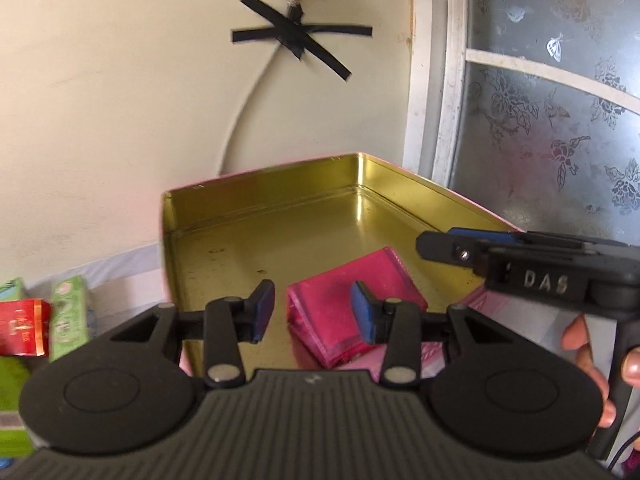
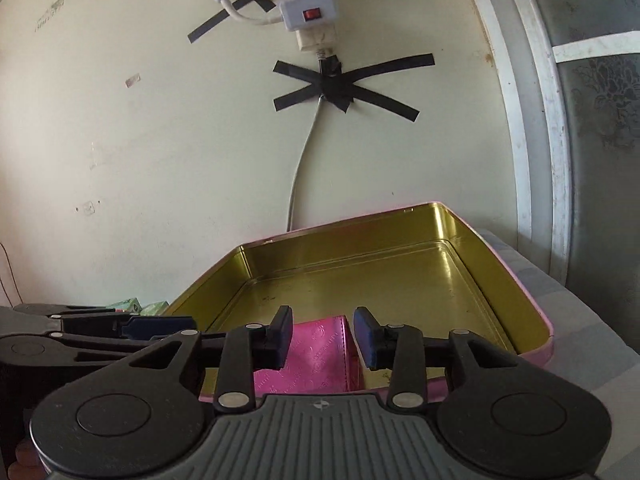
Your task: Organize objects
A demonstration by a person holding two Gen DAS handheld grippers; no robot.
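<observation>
a: two things stay partly hidden. the pink packet (image 1: 352,308) loses its near end behind the left gripper (image 1: 313,306), and in the right wrist view the right gripper (image 2: 322,334) body cuts off its lower half.

b: where does the packet lie?

a: flat on the gold floor of the open tin (image 1: 256,216), near the front wall, toward the right side.

b: and the tools?

a: both are spread, nothing between the blue pads (image 1: 262,304). in the left wrist view the right gripper shows side-on over the tin's right rim, so its gap cannot be read there; its own camera shows it.

b: free room?

a: the tin's back half is bare metal. left of the tin, green boxes (image 1: 70,312) and a red box (image 1: 26,326) stand close together, cut by the frame edge. the tin's far edge sits near the wall.
</observation>
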